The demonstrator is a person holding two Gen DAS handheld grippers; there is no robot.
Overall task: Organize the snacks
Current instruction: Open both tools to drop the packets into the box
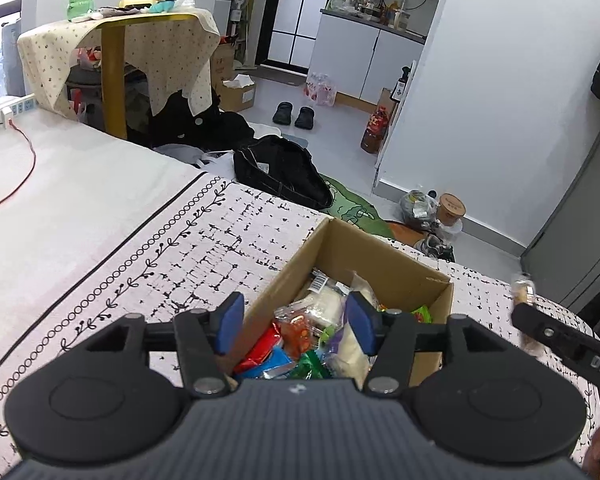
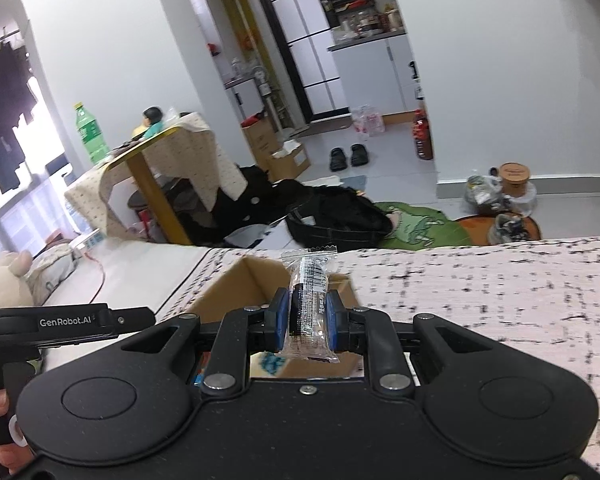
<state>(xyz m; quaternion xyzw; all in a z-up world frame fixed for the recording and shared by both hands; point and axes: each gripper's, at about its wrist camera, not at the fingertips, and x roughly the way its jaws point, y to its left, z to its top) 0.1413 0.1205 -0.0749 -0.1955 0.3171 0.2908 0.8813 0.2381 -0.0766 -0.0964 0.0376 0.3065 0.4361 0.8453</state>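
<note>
At centre frame the right gripper [image 2: 308, 320] pinches a clear-wrapped snack bar [image 2: 309, 304] upright above the cardboard box [image 2: 256, 276], seemingly for dropping in, while the left gripper [image 1: 294, 326] hovers spread and empty over the box's packets [image 1: 300, 340].

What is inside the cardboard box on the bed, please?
The cardboard box holds a loose pile of wrapped snacks: red, blue, green and white packets. The open left gripper hovers above them and hides the nearest ones. The box bottom is covered.
</note>
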